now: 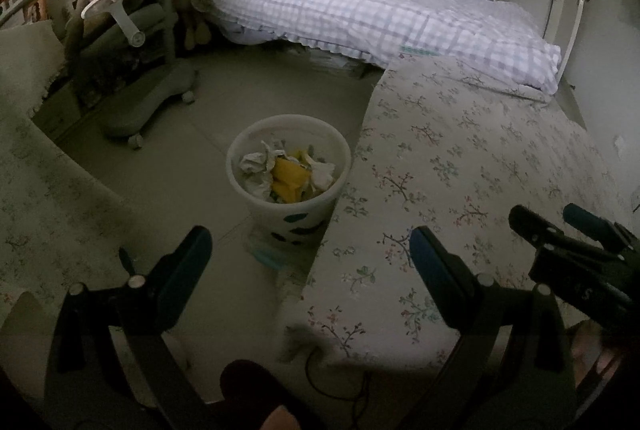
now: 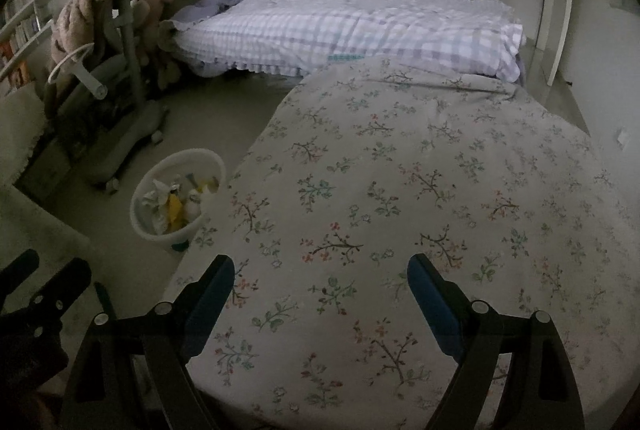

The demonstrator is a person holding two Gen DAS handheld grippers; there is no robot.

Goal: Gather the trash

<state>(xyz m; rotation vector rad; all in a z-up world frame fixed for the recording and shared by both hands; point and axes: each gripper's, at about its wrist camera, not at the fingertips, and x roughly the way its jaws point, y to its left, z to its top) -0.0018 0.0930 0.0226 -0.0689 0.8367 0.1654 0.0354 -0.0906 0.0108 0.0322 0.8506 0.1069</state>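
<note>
My left gripper [image 1: 310, 266]: released, empty | my right gripper [image 2: 320, 290]: released, empty | round white plastic trash bin [image 1: 240, 151] of crumpled paper: 12 o'clock of left gripper, beside floral-clothed desk [image 2: 400, 169]

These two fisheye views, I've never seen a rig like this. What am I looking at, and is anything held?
A person holds two hand grippers, each with a camera looking along its fingers. The left view shows the left gripper open above the floor by the white trash bin, which holds crumpled paper and yellow scraps; the right gripper shows at its edge. The right view shows the right gripper open over the floral tablecloth. Nothing is held.
</note>
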